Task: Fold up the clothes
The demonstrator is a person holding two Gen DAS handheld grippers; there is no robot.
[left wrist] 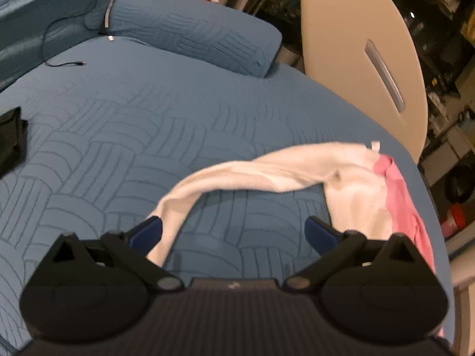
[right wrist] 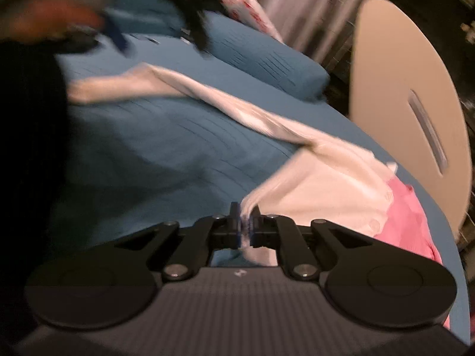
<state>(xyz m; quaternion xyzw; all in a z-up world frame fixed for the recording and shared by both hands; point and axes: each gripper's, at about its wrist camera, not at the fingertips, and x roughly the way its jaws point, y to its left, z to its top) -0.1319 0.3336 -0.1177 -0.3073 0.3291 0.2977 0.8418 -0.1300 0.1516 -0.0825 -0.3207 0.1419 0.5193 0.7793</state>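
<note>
On the blue bed [left wrist: 118, 118], right tongs [right wrist: 245, 222] pinch the blurred white garment [right wrist: 326, 184]; left tongs [left wrist: 234, 231] gape.

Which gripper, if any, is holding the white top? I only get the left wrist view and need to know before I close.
Observer: The right gripper is shut on the white top, pinching its near edge.
Operator: Where is my gripper from there?
Observer: The left gripper is a blur at that view's upper left, above the far sleeve.
Operator: Anything else I miss?
Observer: A white button beside the pink cloth.
</note>
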